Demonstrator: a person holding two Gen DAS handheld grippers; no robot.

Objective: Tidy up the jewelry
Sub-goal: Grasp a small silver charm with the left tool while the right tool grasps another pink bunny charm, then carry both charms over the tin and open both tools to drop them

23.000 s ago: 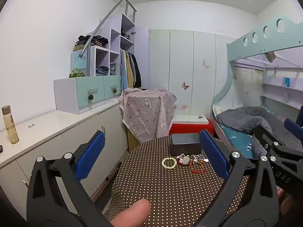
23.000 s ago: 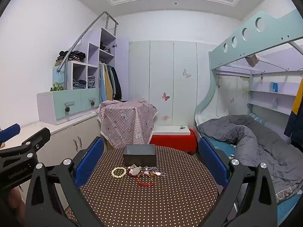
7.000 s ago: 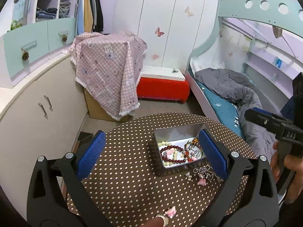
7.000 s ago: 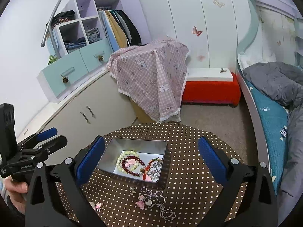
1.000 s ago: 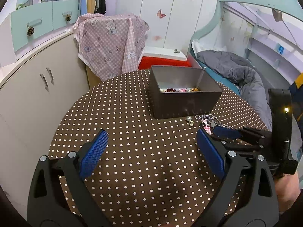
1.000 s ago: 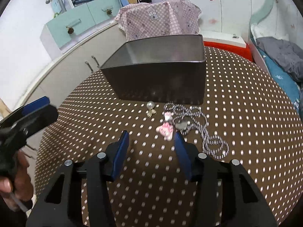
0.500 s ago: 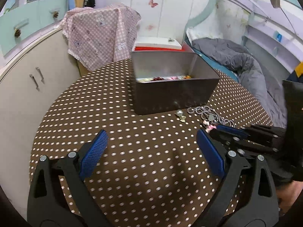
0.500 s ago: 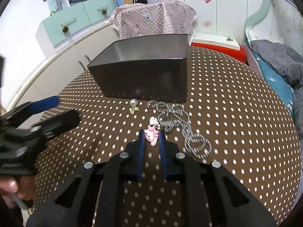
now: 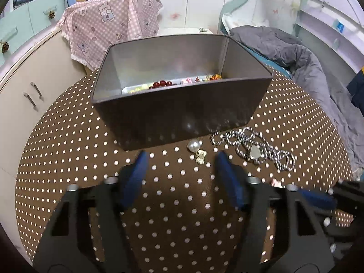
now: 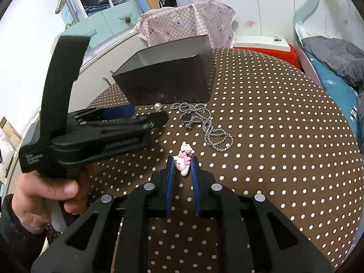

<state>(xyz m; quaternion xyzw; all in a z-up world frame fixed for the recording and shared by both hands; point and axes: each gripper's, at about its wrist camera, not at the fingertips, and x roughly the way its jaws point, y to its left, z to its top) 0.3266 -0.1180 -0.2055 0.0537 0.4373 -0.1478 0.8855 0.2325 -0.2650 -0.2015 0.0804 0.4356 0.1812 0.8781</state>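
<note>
A dark metal box (image 9: pixel 182 104) holds beaded bracelets on the polka-dot table (image 9: pixel 79 150); it also shows in the right wrist view (image 10: pixel 168 82). A pearl earring (image 9: pixel 195 149) and a silver chain necklace (image 9: pixel 252 147) lie in front of it. My left gripper (image 9: pixel 182 157) is open, its fingers either side of the earring and just short of it. My right gripper (image 10: pixel 182 162) is shut on a pink cat charm (image 10: pixel 182 162) and holds it just above the table. The chain (image 10: pixel 204 122) lies beyond it.
A pink checked cloth (image 9: pixel 113 22) covers furniture behind the table. A white cabinet (image 9: pixel 27 86) stands left and a bed with a grey duvet (image 9: pixel 295 52) right. The left gripper's body (image 10: pixel 91 127) crosses the right wrist view at left.
My left gripper has moved forward to the pearl earring and its fingers have narrowed. My right gripper has closed on the pink charm and drawn it back from the chain.
</note>
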